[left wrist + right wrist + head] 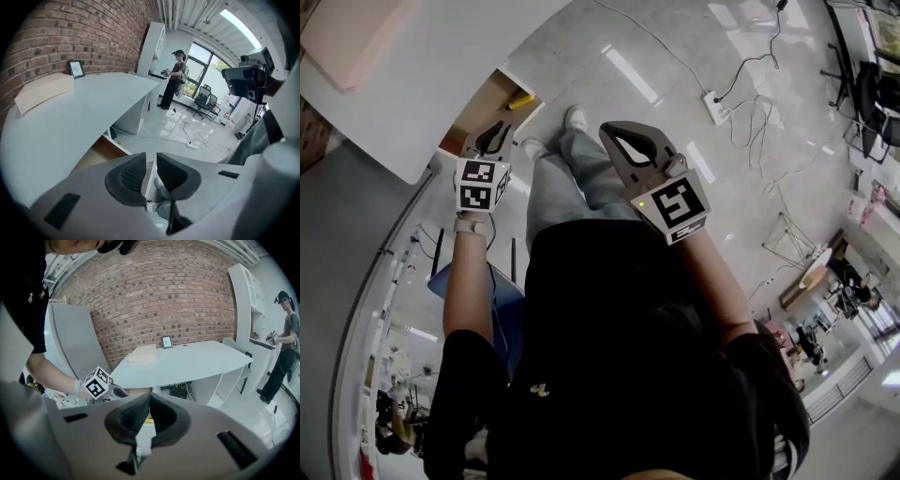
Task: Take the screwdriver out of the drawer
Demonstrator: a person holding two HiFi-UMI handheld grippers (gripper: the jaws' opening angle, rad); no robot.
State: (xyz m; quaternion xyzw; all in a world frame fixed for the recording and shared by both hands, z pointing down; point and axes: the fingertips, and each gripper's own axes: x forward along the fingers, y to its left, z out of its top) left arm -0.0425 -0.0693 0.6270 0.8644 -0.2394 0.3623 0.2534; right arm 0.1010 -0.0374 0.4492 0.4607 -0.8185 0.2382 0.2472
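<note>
The room is brightly, evenly lit. Streaks of glare are thrown on the glossy floor (628, 73) by a ceiling strip light (234, 23); daylight is admitted through a tall window (201, 56). Strong fisheye bending and darkened corners are seen throughout.

The person wears a black short-sleeved top (609, 356) with a small gold emblem (540, 390), light blue jeans (572, 178), white shoes (576, 117) and a pale wristband (471, 226). The grey left gripper (494, 131) and right gripper (628, 141) have dark ribbed pads (129, 176) and black-and-white marker cubes (481, 184).
</note>
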